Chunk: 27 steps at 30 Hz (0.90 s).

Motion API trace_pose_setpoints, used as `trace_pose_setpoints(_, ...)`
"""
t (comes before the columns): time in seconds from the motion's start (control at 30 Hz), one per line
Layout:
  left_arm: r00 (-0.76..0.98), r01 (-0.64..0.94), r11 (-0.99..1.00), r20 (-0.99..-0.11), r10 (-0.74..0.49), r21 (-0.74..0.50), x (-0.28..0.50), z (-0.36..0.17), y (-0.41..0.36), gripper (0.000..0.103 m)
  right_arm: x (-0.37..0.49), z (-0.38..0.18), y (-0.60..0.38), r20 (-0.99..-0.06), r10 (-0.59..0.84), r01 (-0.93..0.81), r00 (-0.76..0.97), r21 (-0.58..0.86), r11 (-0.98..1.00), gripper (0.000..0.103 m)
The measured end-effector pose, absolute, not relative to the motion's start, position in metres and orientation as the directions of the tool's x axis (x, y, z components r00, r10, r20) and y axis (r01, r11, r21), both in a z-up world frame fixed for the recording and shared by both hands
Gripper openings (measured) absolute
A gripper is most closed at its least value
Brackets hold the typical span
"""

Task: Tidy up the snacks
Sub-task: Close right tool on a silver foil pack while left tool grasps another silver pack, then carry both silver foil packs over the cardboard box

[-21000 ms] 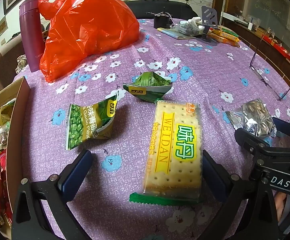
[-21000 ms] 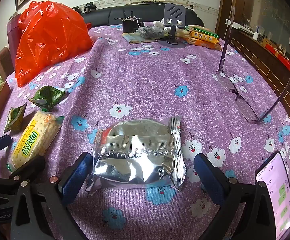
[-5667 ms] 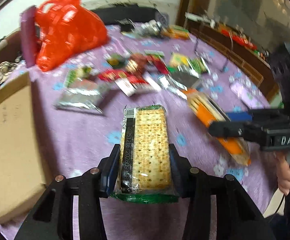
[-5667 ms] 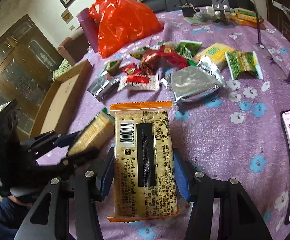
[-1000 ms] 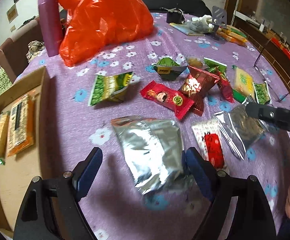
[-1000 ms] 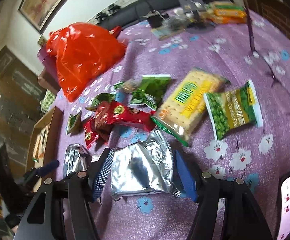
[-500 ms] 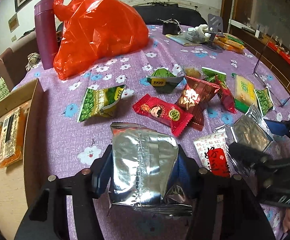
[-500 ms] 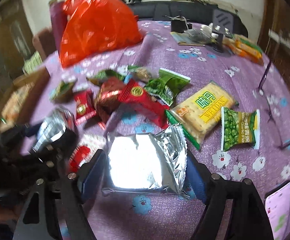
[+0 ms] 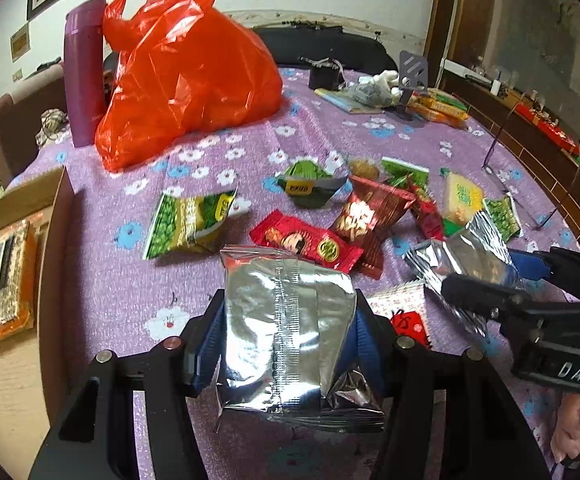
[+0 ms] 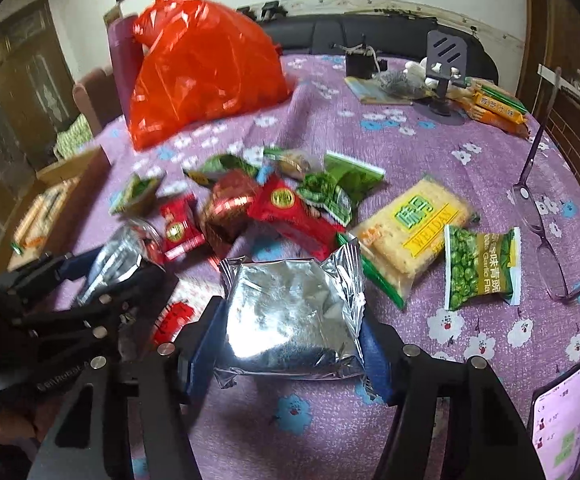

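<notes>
In the box (image 9: 56,216) at the left edge of the table (image 9: 102,280) I see already 2 cracker packs (image 9: 4,280), lying flat side by side, so I judge the task is begun but far from finished. Most snacks are on the purple cloth, in a loose pile: 2 green pea bags, one near the box (image 9: 188,224) and one at the far right (image 10: 480,268), a yellow cracker pack (image 10: 414,228), several red packets (image 9: 306,246) and some small green ones (image 10: 330,192). Each of my hands now has 1 silver pack. My left gripper (image 9: 286,344) is closed on its silver pack (image 9: 286,332); the blue pads press both sides, the pack stands between the fingers and its lower edge is crumpled. My right gripper (image 10: 296,340) has just been closing, and its silver pack (image 10: 294,316) sits between the pads, which touch its 2 sides, so I believe it is held too. In the left view the right gripper is just beside mine, on the right, with its pack above the pile. The box is well apart to the left of both grippers. I think the next step is to carry the 2 silver packs to the box, and after that about 10 snacks remain to sort.
</notes>
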State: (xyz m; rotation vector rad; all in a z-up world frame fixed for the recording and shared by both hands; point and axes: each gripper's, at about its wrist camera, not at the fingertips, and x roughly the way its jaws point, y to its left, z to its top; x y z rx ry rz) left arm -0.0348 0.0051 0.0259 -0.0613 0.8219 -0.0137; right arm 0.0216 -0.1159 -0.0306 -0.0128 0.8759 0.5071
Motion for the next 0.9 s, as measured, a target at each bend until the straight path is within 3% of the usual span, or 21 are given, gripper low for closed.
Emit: trace_pose_setpoints(0.9,0.698,0.023,0.994,-0.71,-0.094,-0.109,-0.039,0.031,0.005,0.057,0.018,-0.016,-0.127,-0.658,0.487,-0.389,0.575,0.304,0.87,0.067)
